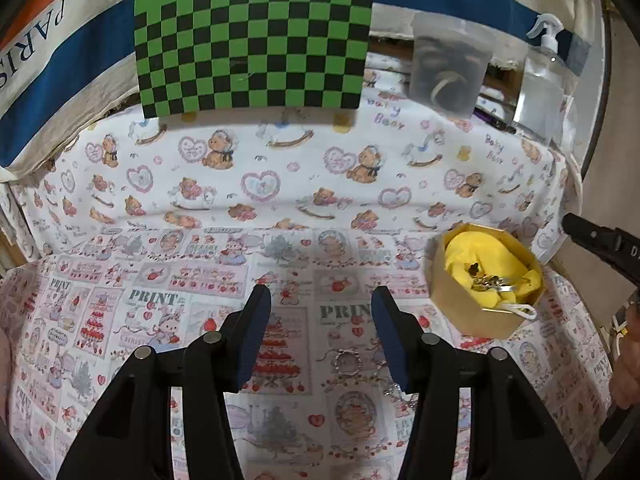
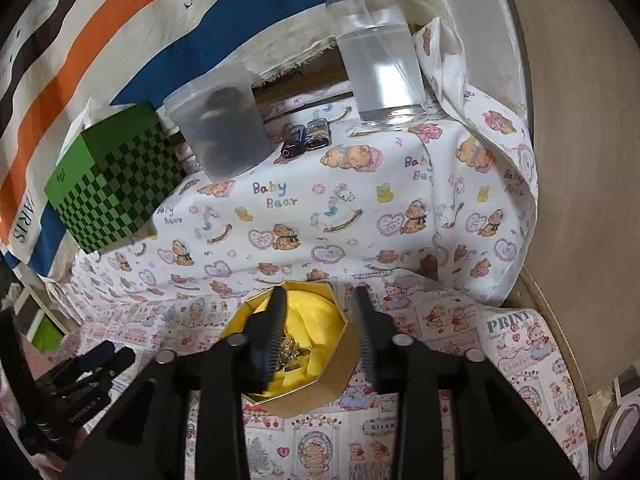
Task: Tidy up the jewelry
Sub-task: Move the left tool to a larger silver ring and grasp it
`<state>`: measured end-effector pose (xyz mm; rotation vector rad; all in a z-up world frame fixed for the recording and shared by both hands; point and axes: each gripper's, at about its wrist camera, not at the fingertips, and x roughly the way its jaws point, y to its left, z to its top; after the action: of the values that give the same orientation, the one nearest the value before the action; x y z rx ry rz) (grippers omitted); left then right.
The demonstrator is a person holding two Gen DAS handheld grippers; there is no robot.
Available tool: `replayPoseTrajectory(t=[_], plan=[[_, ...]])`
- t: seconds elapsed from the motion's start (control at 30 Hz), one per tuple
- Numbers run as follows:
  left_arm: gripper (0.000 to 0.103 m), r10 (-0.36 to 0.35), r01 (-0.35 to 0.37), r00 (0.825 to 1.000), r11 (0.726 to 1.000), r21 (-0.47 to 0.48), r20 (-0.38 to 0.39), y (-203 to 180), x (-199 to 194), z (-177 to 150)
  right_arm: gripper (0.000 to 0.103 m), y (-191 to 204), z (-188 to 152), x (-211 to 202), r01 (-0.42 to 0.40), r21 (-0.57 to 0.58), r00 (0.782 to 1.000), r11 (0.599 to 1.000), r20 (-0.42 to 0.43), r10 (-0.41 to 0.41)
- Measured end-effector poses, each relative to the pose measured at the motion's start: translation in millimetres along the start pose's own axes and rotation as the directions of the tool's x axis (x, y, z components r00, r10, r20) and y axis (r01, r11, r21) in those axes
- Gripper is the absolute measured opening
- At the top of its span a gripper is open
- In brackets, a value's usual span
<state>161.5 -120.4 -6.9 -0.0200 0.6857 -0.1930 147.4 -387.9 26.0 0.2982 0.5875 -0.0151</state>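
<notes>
Left gripper [image 1: 320,304], jaws apart, is being held over loose bracelet [image 1: 347,361] beside gold box [image 1: 472,308], seemingly for pickup; right gripper [image 2: 320,300], also apart, over box.

Printed cloth [image 1: 280,184] over table; striped fabric [image 2: 100,40] behind, possibly wall-hung.

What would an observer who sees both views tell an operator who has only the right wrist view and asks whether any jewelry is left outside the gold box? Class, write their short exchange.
Operator: I see jewelry in the gold box. Is anything left outside it?
Observer: Yes. A silver bracelet lies on the printed cloth, to the left of the box.
Operator: Does the left gripper have it?
Observer: No. The left gripper has its jaws open, and the bracelet lies flat on the cloth between them, ungrasped.
</notes>
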Motion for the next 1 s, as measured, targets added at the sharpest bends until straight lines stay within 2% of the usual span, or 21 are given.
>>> replayPoseTrajectory(t=[0.07, 0.1, 0.17, 0.23, 0.43, 0.47, 0.53, 0.6, 0.63, 0.77, 0.83, 0.9, 1.0], plan=[[0.051, 0.014, -0.014, 1.000, 1.000, 0.024, -0.003, -3.0, 0.6, -1.6, 0.059, 2.6, -1.3, -0.2, 0.010, -0.015, 1.000, 1.000, 0.013, -0.010], [0.052, 0.019, -0.019, 1.000, 0.999, 0.033, -0.007, -4.2, 1.8, -2.3, 0.062, 3.7, -1.8, -0.4, 0.019, -0.022, 1.000, 1.000, 0.021, -0.018], [0.059, 0.023, -0.022, 0.999, 0.998, 0.054, -0.024, -6.3, 4.8, -3.1, 0.073, 4.4, -2.6, -0.6, 0.033, -0.025, 0.999, 0.999, 0.034, -0.032], [0.078, 0.029, -0.028, 0.999, 0.998, 0.056, -0.019, -6.3, 5.6, -4.0, 0.086, 2.5, -3.4, 0.3, 0.026, -0.011, 0.999, 1.000, 0.036, -0.026], [0.078, 0.020, -0.016, 0.998, 0.997, 0.072, -0.055, -9.3, 15.4, -7.4, 0.087, -1.2, -5.0, 5.9, 0.028, 0.012, 0.999, 1.000, 0.019, -0.028], [0.076, 0.024, -0.018, 0.997, 0.997, 0.073, -0.072, -9.3, 19.4, -8.3, 0.087, -1.0, -5.6, 6.5, 0.031, 0.011, 0.999, 0.999, 0.017, -0.031], [0.061, 0.041, -0.034, 0.995, 0.996, 0.077, -0.094, -9.3, 26.7, -10.7, 0.087, 0.0, -6.5, 8.1, 0.039, 0.003, 0.999, 0.999, 0.012, -0.039], [0.055, 0.065, -0.056, 0.993, 0.995, 0.084, -0.099, -9.1, 31.0, -12.3, 0.086, 1.1, -6.9, 8.8, 0.042, -0.002, 0.999, 0.999, 0.010, -0.042], [0.049, 0.054, -0.046, 0.993, 0.996, 0.082, -0.105, -8.6, 32.4, -12.7, 0.087, 1.8, -7.0, 9.1, 0.042, -0.006, 0.999, 0.999, 0.009, -0.042], [0.036, 0.014, -0.003, 0.991, 0.997, 0.078, -0.137, -10.5, 37.7, -14.8, 0.087, 3.8, -6.9, 8.0, 0.050, -0.022, 0.999, 0.999, 0.015, -0.049], [0.027, -0.025, 0.037, 0.987, 0.997, 0.070, -0.161, -12.4, 40.3, -15.6, 0.087, 4.7, -6.8, 7.6, 0.052, -0.031, 0.999, 0.998, 0.017, -0.052], [0.021, -0.077, 0.086, 0.979, 0.996, 0.036, -0.189, -11.6, 43.2, -15.5, 0.086, 5.3, -6.8, 7.4, 0.058, -0.035, 0.998, 0.998, 0.017, -0.057], [0.020, -0.066, 0.077, 0.976, 0.996, 0.044, -0.207, -14.0, 46.5, -16.0, 0.087, 4.6, -6.4, 6.9, 0.076, -0.042, 0.997, 0.996, 0.022, -0.076]])
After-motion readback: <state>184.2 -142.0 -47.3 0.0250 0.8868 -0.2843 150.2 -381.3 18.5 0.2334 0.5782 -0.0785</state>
